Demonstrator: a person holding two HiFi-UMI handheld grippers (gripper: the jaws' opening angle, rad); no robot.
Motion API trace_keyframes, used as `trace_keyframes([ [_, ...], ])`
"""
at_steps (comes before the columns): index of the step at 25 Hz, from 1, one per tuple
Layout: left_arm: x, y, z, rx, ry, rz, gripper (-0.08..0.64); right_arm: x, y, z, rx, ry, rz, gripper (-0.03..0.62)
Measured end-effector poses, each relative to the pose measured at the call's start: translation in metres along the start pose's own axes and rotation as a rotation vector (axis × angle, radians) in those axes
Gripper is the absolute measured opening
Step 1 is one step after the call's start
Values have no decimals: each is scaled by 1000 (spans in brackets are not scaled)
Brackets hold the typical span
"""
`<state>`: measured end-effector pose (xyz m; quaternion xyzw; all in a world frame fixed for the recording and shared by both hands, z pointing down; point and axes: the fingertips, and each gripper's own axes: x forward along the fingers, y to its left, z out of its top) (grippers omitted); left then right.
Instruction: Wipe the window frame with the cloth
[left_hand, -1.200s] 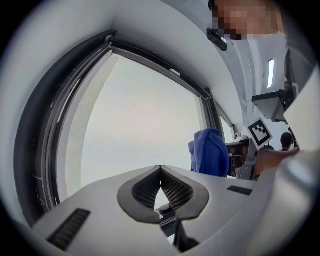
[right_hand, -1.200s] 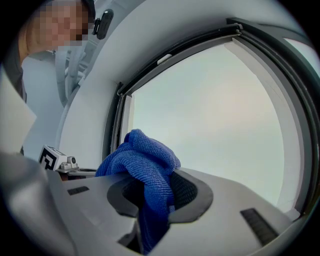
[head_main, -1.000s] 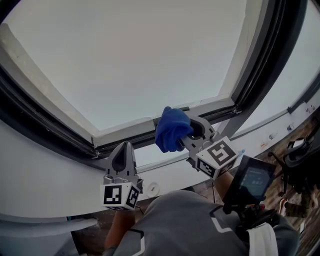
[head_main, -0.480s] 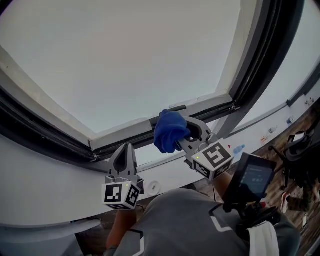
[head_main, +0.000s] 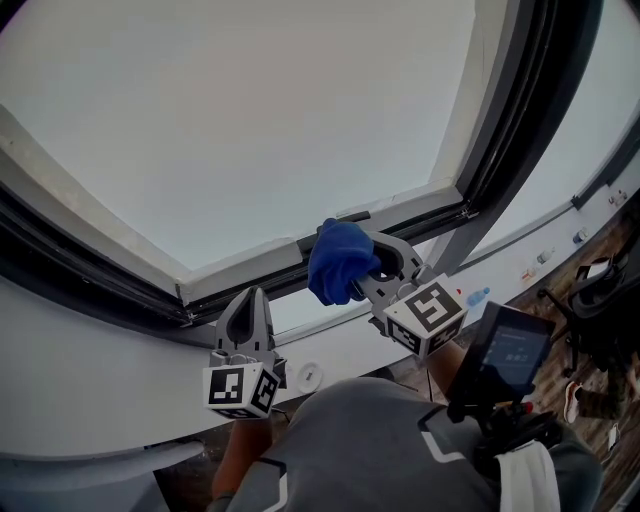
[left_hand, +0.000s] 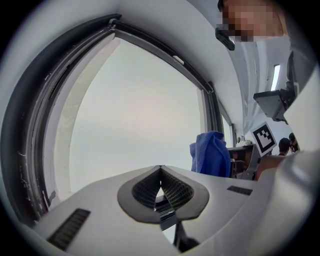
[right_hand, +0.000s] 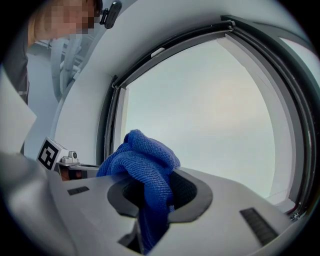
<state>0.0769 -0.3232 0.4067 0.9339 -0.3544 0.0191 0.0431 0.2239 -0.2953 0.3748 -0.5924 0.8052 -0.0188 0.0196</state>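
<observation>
A bunched blue cloth (head_main: 340, 262) is pinched in my right gripper (head_main: 378, 268), whose jaws are shut on it. The cloth (right_hand: 145, 170) bulges out past the jaw tips and rests at the bottom rail of the dark window frame (head_main: 400, 222). The frame (right_hand: 112, 115) surrounds a large pale pane. My left gripper (head_main: 246, 312) is lower left of the cloth, just below the frame's bottom rail, jaws shut with nothing between them. From the left gripper view the cloth (left_hand: 211, 154) shows to the right of the left gripper (left_hand: 160, 186).
A white sill and wall (head_main: 120, 360) run under the frame. At right a dark upright of the frame (head_main: 530, 120) climbs. A phone-like screen (head_main: 505, 358) is mounted on the person's chest rig. Chairs and floor clutter (head_main: 600, 300) lie at the far right.
The right gripper with the cloth has slid slightly left along the bottom rail. The left gripper has stayed almost still.
</observation>
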Motion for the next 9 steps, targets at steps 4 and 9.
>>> trace_keyframes([
  [4, -1, 1, -3, -10, -19, 2, 9, 0, 1, -1, 4, 2, 0, 97],
  [9, -3, -2, 6, 1, -23, 19, 8, 0, 5, 1, -19, 0, 15, 97],
])
